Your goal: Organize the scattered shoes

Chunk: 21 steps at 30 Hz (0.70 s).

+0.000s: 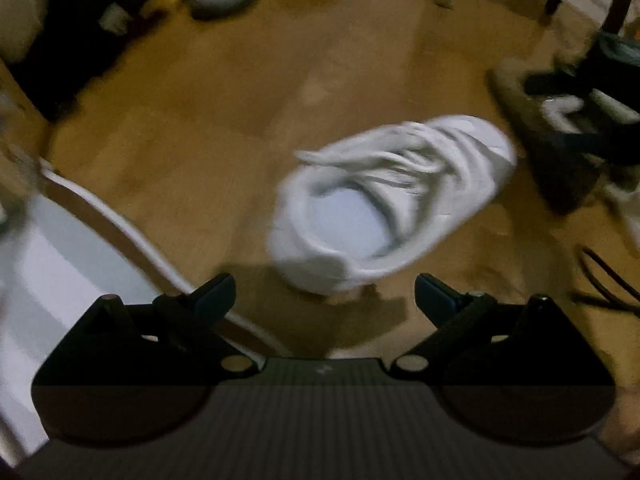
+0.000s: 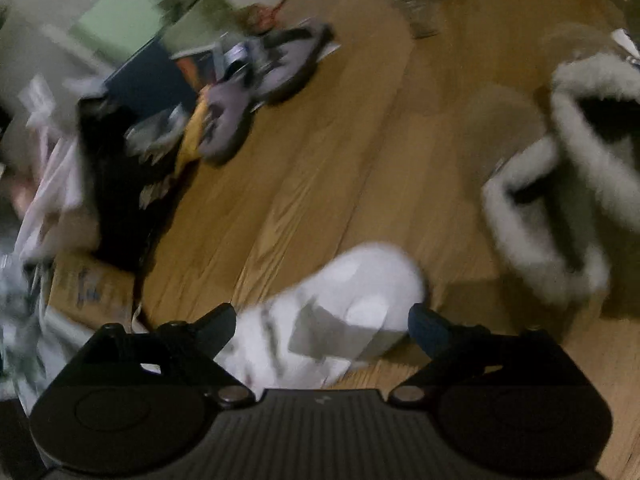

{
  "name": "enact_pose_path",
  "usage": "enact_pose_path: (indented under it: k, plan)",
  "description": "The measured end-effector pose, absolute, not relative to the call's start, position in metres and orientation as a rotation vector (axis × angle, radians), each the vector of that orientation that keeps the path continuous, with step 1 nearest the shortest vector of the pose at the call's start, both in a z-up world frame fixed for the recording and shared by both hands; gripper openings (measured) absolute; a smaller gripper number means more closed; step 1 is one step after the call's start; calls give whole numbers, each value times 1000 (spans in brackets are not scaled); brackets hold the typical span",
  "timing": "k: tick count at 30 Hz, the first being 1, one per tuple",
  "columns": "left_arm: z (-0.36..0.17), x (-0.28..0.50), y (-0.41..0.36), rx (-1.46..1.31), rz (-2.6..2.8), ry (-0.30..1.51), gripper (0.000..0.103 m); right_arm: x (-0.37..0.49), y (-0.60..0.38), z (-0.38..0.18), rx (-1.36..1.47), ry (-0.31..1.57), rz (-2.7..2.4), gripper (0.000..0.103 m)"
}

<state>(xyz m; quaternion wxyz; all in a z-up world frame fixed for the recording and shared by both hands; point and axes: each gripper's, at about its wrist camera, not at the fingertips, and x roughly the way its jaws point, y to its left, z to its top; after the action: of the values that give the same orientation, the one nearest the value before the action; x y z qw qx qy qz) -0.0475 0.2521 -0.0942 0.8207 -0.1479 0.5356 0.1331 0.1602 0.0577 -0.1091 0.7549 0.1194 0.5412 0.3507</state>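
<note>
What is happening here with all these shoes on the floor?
A person holding two tongs is tidying shoes on a wooden floor. The left tongs are open just short of a white sneaker. The right tongs are open around a white shoe, not gripping it. Fur-lined boots stand nearby.

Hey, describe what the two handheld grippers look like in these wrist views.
The left gripper and right gripper look alike: black bodies with a ribbed dark centre plate, two round housings, silvery pivot screws, and angled black arms ending in dark bluish pads. No hands, sleeves or cables show.
</note>
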Motion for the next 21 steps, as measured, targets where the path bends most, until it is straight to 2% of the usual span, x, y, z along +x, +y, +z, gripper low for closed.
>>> enact_pose_path:
  k: [6,9,14,16,21]
  plan:
    - [-107,-47,254,-323,294,1165,97,171,84,-135,132,1207,711,94]
    - [-112,-45,260,-319,327,1149,97,173,90,-147,127,1210,716,84]
    - [-121,-32,264,-284,341,1148,98,170,99,-158,140,1157,737,85]
    - [-122,-27,263,-252,345,1139,98,172,99,-160,124,1160,728,78]
    - [-121,-14,267,-207,380,1098,98,153,107,-160,23,1182,762,77]
